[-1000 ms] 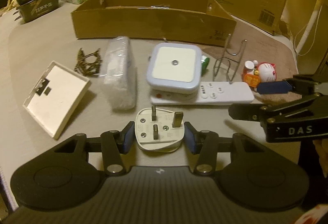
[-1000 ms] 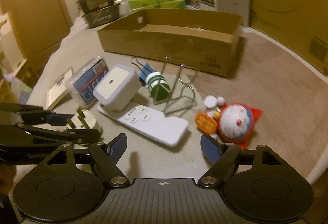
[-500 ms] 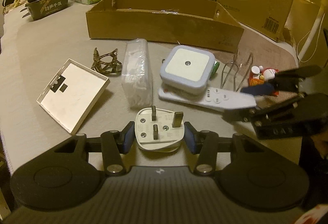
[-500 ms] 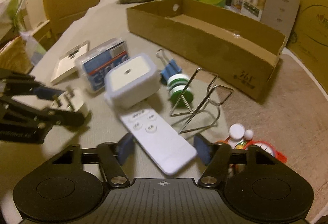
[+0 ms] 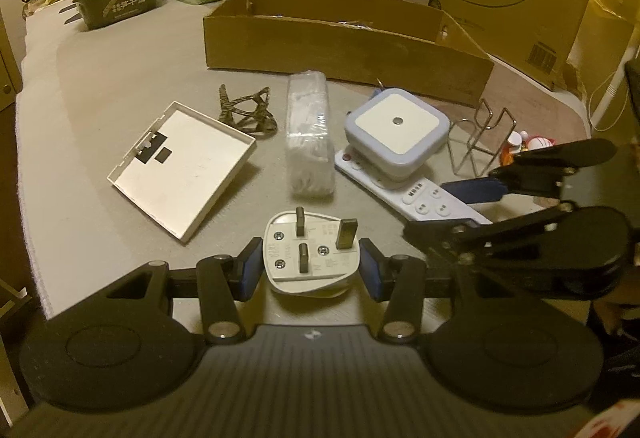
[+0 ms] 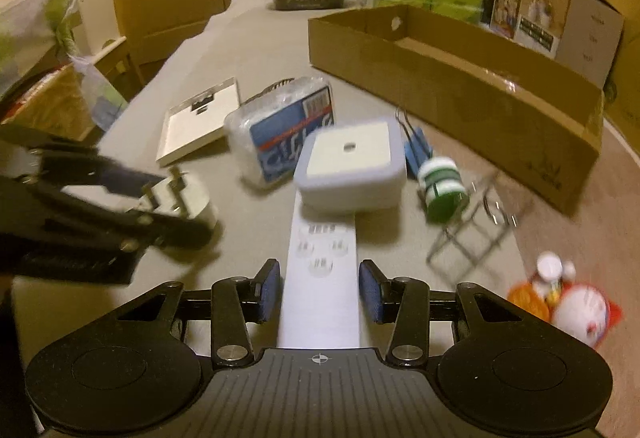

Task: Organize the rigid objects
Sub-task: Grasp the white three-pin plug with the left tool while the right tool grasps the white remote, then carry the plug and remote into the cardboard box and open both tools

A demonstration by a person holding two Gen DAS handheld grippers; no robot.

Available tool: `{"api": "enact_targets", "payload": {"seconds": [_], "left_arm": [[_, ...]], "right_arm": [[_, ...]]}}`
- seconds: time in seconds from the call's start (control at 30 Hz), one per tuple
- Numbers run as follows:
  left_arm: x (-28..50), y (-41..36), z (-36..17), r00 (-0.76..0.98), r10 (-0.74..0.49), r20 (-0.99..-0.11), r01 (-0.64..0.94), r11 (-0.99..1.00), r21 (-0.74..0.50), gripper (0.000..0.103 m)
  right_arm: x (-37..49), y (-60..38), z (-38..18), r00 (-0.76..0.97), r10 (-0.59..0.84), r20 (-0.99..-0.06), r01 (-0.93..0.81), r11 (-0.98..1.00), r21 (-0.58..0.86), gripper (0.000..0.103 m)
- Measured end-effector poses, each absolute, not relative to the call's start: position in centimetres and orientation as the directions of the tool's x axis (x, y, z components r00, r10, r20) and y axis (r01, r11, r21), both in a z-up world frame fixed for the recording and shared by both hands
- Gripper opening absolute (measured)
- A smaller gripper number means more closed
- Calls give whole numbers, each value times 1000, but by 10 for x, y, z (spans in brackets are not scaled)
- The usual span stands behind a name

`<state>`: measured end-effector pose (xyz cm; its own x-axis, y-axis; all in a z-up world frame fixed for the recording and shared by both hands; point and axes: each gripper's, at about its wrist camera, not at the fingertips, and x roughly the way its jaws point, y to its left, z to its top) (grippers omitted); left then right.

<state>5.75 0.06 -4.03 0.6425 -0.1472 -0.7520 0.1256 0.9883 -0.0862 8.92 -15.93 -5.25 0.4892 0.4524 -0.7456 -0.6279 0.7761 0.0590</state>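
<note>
**Plug held in my left tool, remote between the fingers of my right**

Far left on the tabletop [image 5: 100,238] I see a flat white plate [image 5: 182,165] lying tilted on its edge. Just past it sits a small tangled brown thing [image 5: 246,109], too dark for me to name. Next comes a clear wrapped pack [image 5: 310,135], lying long-ways.

My left tool [image 5: 311,268] is low in the middle of its view. Its blue pads press both sides of a white plug [image 5: 308,252], so it is holding the plug, with the three metal pins pointing up.

To the right lies a long white remote [image 6: 322,278], and a square night light [image 6: 352,165] rests on its far end. My right tool [image 6: 319,292] has just been closing, and the near end of the remote is between its blue pads. The picture is blurry, so I cannot tell if the pads touch the remote yet; I think a thin gap is left.

Further right stand a green and white spool [image 6: 442,187], a wire stand [image 6: 472,234] and a small cat toy [image 6: 576,312]. Behind everything is an open cardboard box [image 6: 460,89].
</note>
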Motion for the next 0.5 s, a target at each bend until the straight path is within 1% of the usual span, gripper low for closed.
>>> {"api": "enact_targets", "payload": {"seconds": [0.07,0.13,0.17,0.33,0.43,0.5], "left_arm": [[58,2,-40,642,-149,-752,126,988,-88,47],[58,2,-40,641,-152,-752,129,988,-90,47],[58,2,-40,640,-155,-752,132,987,-92,47],[51,-2,-36,649,-170,-741,147,984,-97,47],[45,-4,-30,658,-176,-732,155,983,-97,47],[42,-5,-26,666,-180,-724,161,982,-97,47]], "right_arm": [[91,-155,-53,493,442,-749,-631,775,41,44],[91,-154,-52,490,428,-759,-623,781,39,39],[90,-156,-51,484,423,-766,-616,786,45,39],[75,-173,-42,420,448,-789,-576,803,150,39],[60,-185,-34,401,482,-779,-553,805,214,39],[49,-189,-28,407,491,-770,-547,806,225,39]]}}
